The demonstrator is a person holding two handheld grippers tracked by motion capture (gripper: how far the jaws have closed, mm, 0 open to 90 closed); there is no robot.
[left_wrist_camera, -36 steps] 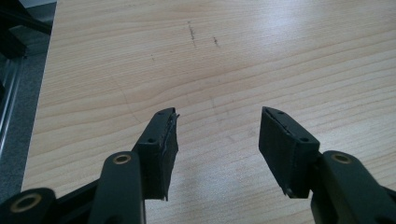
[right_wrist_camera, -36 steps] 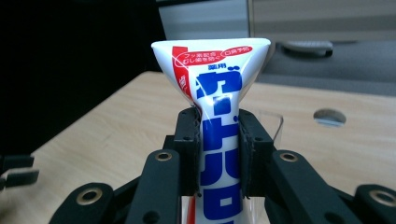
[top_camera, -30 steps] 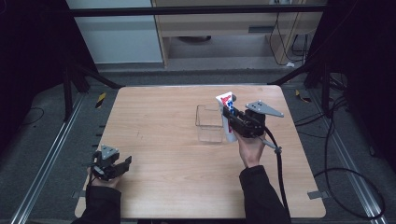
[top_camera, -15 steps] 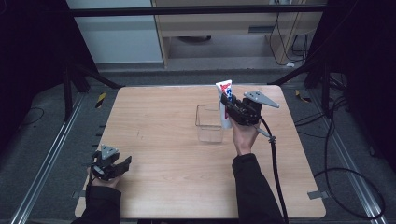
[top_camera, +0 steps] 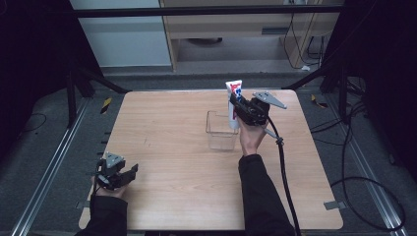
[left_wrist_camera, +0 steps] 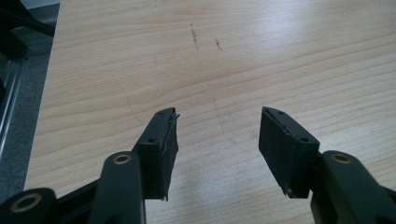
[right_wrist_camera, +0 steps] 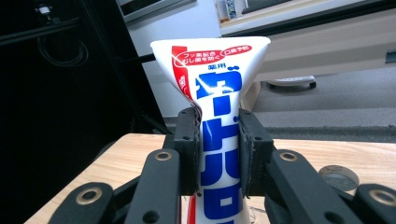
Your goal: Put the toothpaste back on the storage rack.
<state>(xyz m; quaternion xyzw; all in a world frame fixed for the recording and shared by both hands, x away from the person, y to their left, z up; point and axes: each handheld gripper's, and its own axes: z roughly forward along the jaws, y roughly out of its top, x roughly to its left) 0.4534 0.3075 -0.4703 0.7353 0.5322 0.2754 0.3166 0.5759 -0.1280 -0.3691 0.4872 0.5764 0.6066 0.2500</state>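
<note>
In the high view the right tongs (top_camera: 237, 109) sit right of centre, in the upper half of the frame, pinching a white toothpaste tube (top_camera: 233, 98) with blue and red print. The tube stands upright, its flat crimped end on top, just beside the right wall of a clear plastic container (top_camera: 220, 129) that rests on the wooden tabletop (top_camera: 172, 128). From this angle it is not clear whether the tube's lower end is inside the container or just outside it. The right gripper view looks along the tongs (right_wrist_camera: 218, 149): both black pads press on the middle of the tube (right_wrist_camera: 215, 107), whose wide end flares above them in the upper centre of the frame.

The left tongs (top_camera: 129, 173) lie at the lower left of the high view, near the tabletop's front corner, well apart from the tube and container. In the left gripper view these tongs (left_wrist_camera: 217, 140) are spread wide over bare wood (left_wrist_camera: 233, 56), with nothing between them.
</note>
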